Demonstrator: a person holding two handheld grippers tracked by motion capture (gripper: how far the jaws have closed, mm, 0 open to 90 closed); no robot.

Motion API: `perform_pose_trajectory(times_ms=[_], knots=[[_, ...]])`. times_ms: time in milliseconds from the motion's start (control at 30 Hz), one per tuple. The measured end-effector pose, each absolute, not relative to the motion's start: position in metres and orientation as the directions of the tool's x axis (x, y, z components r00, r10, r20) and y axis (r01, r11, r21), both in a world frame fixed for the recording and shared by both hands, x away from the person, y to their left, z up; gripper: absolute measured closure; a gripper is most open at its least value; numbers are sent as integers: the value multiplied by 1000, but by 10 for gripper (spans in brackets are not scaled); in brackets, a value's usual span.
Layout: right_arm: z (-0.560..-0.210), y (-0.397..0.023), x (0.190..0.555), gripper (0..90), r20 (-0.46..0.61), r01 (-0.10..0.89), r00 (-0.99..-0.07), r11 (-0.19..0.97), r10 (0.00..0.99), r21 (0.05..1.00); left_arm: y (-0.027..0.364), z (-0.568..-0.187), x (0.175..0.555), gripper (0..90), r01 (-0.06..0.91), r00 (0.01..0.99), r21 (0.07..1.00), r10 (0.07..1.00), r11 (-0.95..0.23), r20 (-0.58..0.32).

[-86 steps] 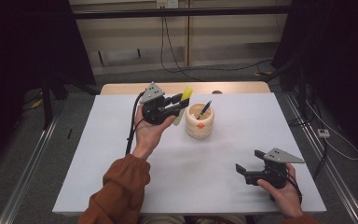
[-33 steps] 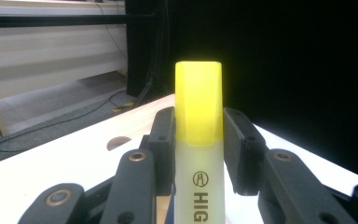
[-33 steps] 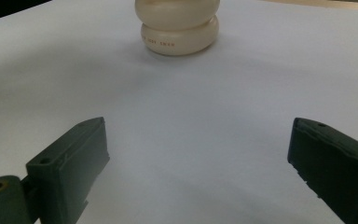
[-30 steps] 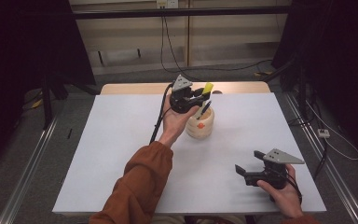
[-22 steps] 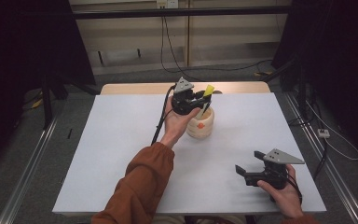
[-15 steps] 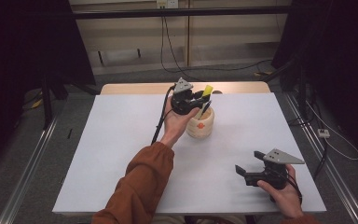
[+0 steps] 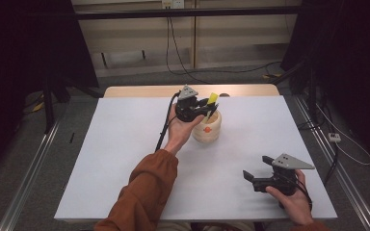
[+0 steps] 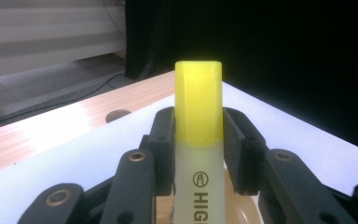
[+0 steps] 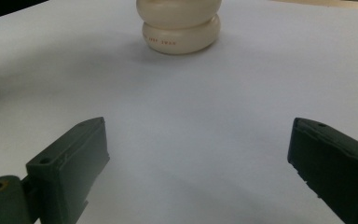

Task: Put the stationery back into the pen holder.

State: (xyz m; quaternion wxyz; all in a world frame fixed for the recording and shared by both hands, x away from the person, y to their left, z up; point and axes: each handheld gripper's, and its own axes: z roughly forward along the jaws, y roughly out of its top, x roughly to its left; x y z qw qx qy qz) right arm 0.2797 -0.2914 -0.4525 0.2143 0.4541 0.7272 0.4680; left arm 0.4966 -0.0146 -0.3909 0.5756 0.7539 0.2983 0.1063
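A yellow highlighter with a bright cap stands upright between the jaws of my left gripper, which is shut on its pale barrel. In the high view that left gripper hovers just over a cream, bulging holder on the white table, with the highlighter sticking up and a dark pen inside the pot. My right gripper rests near the table's front right, jaws wide open with nothing between them. Its own view looks across the table at the holder.
The white table top has a wooden strip along its far edge. Cables lie on the floor behind, and metal rails run along both sides of the table.
The left hand carried the highlighter rightward from beside the holder to over its mouth, then barely shifted in the last second. The right gripper stayed put.
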Motion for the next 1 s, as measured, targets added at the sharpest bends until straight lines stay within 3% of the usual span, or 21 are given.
perform_pose_trajectory(times_ms=[167,267,400,533,1000], knots=[[-453,-291,280,45,116,463,-494,148,862,874,-12,-396,495,645,358,792,919,575,-165,-205],[-453,-291,280,45,111,460,-496,152,861,875,-11,-397,494,541,372,789,912,578,-174,-211],[-453,-290,280,45,111,460,-496,152,861,875,-11,-396,494,480,375,790,909,576,-180,-212],[-453,-290,281,45,111,460,-496,152,861,875,-10,-395,494,340,390,774,904,593,-172,-221],[-453,-289,281,45,110,458,-499,154,860,876,-1,-390,495,125,370,763,890,634,-266,-128]])
